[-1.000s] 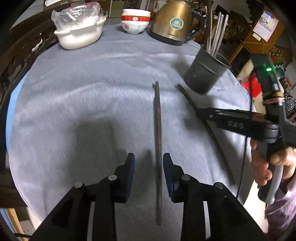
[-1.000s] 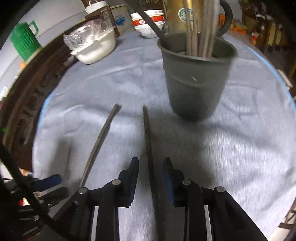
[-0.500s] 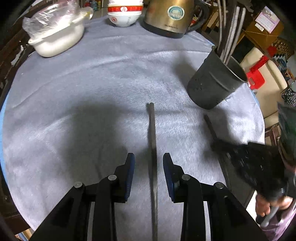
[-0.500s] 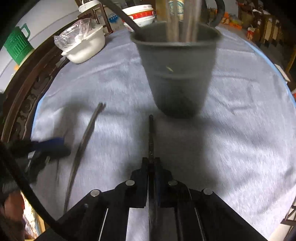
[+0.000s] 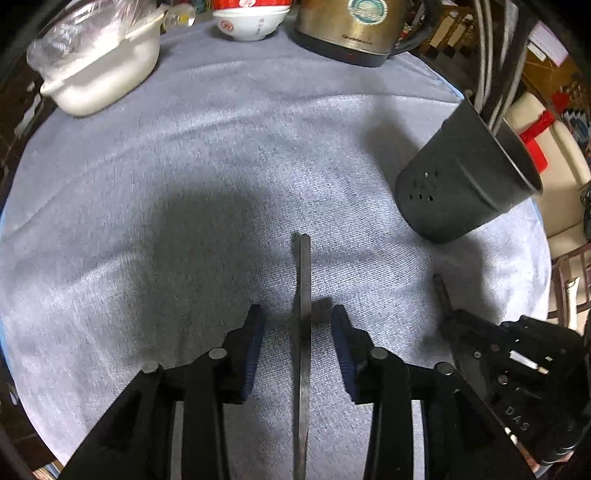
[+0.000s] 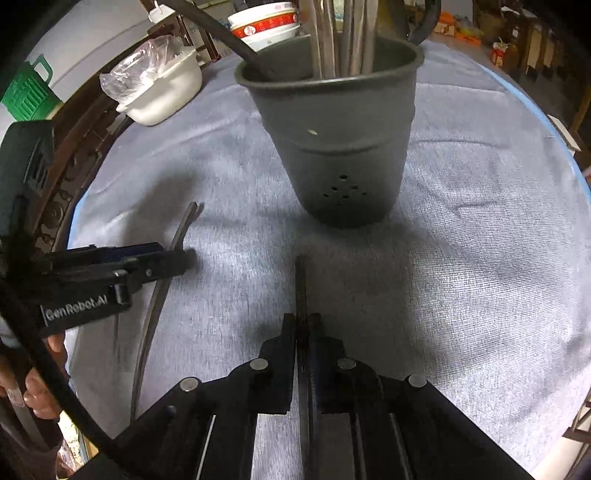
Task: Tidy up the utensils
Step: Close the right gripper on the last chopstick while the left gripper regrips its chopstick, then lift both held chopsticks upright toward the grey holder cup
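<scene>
Two dark chopsticks lie on the grey tablecloth. My left gripper (image 5: 298, 325) is open and straddles one chopstick (image 5: 301, 280), which runs between its fingers. My right gripper (image 6: 303, 321) is shut on the other chopstick (image 6: 301, 280), whose tip points at the dark utensil holder (image 6: 340, 147). The holder has several chopsticks and a ladle handle standing in it. It also shows in the left wrist view (image 5: 465, 177) at the right. The left gripper (image 6: 181, 258) and its chopstick (image 6: 177, 240) show at the left of the right wrist view.
A white dish with a plastic bag (image 5: 99, 70), stacked bowls (image 5: 251, 18) and a brass kettle (image 5: 354, 29) stand along the far edge. The round table's edge (image 6: 554, 122) curves close on the right. A green jug (image 6: 26, 92) sits beyond the table.
My right gripper shut on its chopstick and moved towards the holder. My left gripper moved forward along its chopstick and stayed open.
</scene>
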`<state>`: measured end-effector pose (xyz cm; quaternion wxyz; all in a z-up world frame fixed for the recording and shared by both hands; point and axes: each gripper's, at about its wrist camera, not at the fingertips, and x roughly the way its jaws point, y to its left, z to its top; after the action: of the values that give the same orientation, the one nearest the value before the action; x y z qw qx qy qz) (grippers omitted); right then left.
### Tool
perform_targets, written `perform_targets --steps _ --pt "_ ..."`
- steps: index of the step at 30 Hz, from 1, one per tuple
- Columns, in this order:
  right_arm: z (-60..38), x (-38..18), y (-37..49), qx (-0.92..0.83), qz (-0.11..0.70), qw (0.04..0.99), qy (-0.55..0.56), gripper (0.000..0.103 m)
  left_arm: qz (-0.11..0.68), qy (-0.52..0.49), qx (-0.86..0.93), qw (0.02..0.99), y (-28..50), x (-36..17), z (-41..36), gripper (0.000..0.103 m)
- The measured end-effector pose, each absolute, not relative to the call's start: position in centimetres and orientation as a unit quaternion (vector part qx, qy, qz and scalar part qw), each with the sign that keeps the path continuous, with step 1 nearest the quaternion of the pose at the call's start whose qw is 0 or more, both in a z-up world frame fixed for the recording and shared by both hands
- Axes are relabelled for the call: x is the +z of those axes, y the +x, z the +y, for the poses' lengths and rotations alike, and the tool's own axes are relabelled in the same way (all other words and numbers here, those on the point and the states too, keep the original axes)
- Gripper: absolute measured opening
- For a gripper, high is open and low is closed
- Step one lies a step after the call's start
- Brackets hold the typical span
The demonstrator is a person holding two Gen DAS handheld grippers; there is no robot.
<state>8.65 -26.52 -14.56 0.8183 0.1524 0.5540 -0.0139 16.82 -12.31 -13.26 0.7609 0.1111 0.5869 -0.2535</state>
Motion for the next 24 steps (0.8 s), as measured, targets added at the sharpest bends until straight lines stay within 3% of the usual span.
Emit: perform_targets --steps 3,4,24 --pt "-26.3 -14.5 8.3 -0.014 0.549 0.824 0.141 0.009 0.572 0.124 -0.247 0.773 16.3 -13.3 -12.4 0.01" --pt "-26.1 -14.5 8.2 -0.014 0.547 0.826 0.137 0.009 0.569 0.126 -0.246 0.775 16.1 -13.3 -12.4 0.007" --pt "-25.5 -14.3 7.9 -0.017 0.546 0.83 0.112 0.007 0.445 0.158 -0.22 0.853 11.6 -8.3 -11.2 0.006"
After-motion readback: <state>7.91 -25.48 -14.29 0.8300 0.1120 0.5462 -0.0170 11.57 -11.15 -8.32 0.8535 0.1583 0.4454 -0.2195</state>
